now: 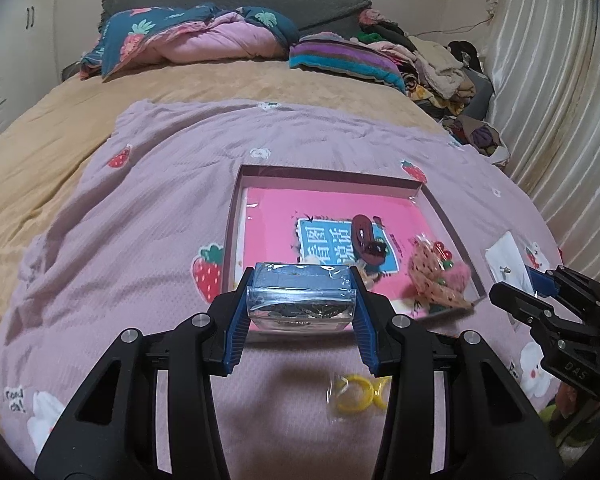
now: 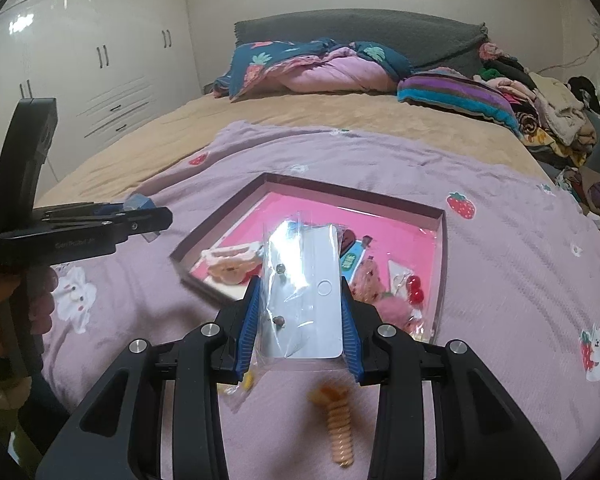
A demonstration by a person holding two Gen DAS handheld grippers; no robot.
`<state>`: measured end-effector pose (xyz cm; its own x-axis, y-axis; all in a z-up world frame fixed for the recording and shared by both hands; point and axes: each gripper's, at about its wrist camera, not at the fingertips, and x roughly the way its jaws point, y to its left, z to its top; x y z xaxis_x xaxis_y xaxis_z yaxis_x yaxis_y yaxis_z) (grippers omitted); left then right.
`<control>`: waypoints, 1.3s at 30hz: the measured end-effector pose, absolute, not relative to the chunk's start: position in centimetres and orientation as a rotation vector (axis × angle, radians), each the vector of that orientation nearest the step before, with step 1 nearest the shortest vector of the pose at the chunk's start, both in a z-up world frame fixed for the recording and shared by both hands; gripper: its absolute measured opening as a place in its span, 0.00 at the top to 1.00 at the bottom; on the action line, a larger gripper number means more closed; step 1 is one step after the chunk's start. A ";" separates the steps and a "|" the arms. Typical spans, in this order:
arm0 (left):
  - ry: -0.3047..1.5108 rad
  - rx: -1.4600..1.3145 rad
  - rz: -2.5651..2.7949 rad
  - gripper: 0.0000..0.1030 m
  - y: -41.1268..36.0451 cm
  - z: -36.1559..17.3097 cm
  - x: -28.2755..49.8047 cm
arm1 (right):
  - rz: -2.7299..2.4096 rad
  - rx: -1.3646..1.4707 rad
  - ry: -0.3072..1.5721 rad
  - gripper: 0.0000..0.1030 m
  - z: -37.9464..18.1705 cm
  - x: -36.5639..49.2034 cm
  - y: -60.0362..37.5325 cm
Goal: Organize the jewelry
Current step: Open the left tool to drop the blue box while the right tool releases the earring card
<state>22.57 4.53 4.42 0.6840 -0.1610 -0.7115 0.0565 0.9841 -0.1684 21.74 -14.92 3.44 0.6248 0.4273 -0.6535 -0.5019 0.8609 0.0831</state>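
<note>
Clear plastic box [image 1: 300, 300] clamped in left gripper [image 1: 300, 308], earring card [image 2: 302, 292] in right gripper [image 2: 300, 312]; lower both gently into tray [image 1: 328, 174] at twelve o'clock.

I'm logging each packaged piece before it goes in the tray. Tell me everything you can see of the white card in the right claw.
The white earring card is a rounded-corner rectangle, glossy like plastic or coated paper, sealed in a clear crinkled sleeve that juts past its edges. Two small dark studs sit along its left side, and a faint embossed circle lies near its middle right. It stands tilted, top leaning away, pinched by its long edges between the blue pads of the right claw, lifted in front of the open pink-lined box.
</note>
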 end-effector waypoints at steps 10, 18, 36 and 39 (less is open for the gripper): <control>0.865 -0.136 -0.110 0.65 4.3 2.0 27.1 | 0.447 -0.070 0.784 0.66 0.4 26.6 -15.3; 0.900 -0.130 -0.104 0.65 4.3 0.4 29.9 | 0.444 -0.056 0.825 0.66 -1.0 29.0 -14.3; 0.925 -0.126 -0.106 0.65 4.0 -0.6 30.4 | 0.500 -0.068 0.892 0.51 -3.1 28.6 -12.0; 0.919 -0.123 -0.106 0.65 4.0 -0.2 30.0 | 0.498 -0.059 0.862 0.46 -2.1 27.9 -12.6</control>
